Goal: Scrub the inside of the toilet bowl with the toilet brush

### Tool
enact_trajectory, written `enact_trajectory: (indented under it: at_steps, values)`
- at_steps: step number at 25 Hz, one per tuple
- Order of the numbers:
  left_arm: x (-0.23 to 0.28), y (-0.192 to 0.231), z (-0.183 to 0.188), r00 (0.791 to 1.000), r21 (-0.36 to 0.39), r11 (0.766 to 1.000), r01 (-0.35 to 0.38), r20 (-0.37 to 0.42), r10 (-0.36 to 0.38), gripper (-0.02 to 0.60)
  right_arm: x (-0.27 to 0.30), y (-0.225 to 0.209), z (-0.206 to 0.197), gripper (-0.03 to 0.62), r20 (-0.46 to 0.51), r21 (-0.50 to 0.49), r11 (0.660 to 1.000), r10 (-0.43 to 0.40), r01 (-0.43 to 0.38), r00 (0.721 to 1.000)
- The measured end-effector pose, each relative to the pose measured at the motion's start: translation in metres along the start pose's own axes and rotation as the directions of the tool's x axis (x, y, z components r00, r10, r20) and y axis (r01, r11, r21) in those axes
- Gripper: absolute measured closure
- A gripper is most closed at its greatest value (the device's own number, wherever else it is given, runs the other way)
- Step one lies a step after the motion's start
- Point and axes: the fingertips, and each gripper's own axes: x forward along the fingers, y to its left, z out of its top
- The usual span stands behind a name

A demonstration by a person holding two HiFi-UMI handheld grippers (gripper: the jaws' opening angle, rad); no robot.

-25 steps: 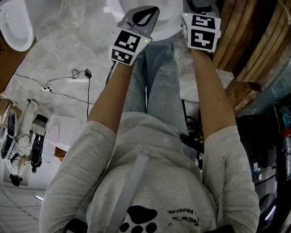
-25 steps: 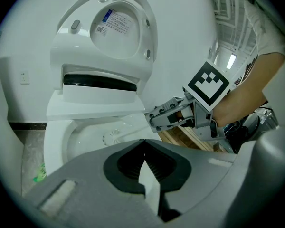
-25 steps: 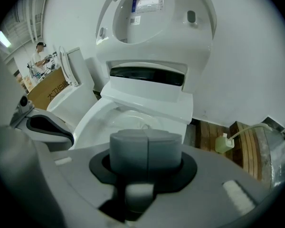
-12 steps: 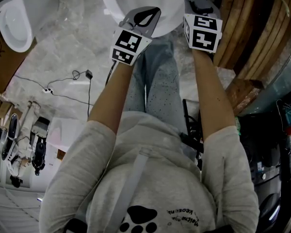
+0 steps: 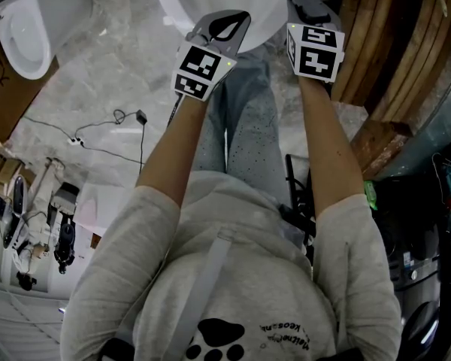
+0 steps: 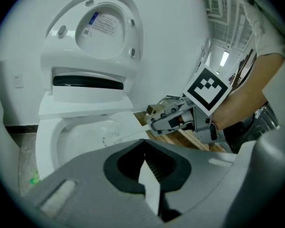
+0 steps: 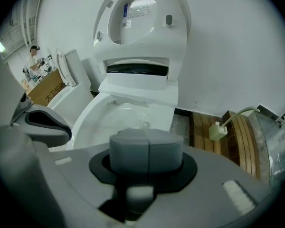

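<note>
Your right hand-held gripper (image 6: 153, 122) was clenched on the toilet brush (image 6: 127, 136). From the left gripper view you could see the thin white handle running out of its tips and down into the toilet bowl (image 6: 47, 141), with the bristle end (image 6: 109, 137) low inside, near the bottom. I couldn't tell whether the bristles were actually touching the porcelain. The lid (image 6: 99, 27) was up, so access was fine.

Your left hand-held gripper (image 6: 142, 140) hung over the front rim with its jaws closed tip to tip. There was a pale sliver behind the tips that I couldn't identify, but nothing I'd call a grip on anything.

On handling, my read is that the brush was light, and the thin plastic handle looked likely to flex a bit once you leaned on it. The handle looked smooth, so it could roll or slide between the pads when the bristles drag on the glazed wall. You seemed to have it by the far end, which is good for reach but poor for pressure. I'd have wanted the hold squarely across the pads, and closer to the head if the reach allowed it. The bowl itself is hard and slick, so the bristles would skate across it, not bite.
</note>
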Motion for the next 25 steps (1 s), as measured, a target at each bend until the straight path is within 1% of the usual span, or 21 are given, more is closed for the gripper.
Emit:
enact_trajectory:
  at_steps: [6,11,17,25]
  values:
    - [-0.004,-0.008,-0.003,1.000,0.008,1.000,0.012,-0.005,-0.012,0.584,-0.007,0.002,-0.014,0.444,-0.008,-0.002,1.000,0.002,-0.002,1.000]
    - [-0.009,-0.010,-0.009,1.000,0.011,1.000,0.009,-0.011,-0.009,0.584,-0.011,0.006,-0.029,0.444,-0.021,0.029,1.000,0.004,-0.003,1.000]
    - [-0.014,-0.013,-0.013,1.000,0.015,1.000,0.009,-0.009,-0.009,0.586,-0.017,0.014,-0.046,0.444,-0.039,0.027,1.000,0.003,-0.002,0.999]
    - [-0.022,-0.018,-0.021,1.000,0.014,1.000,0.013,-0.011,-0.012,0.586,-0.022,0.025,-0.060,0.444,-0.048,0.032,1.000,0.001,0.000,0.999]
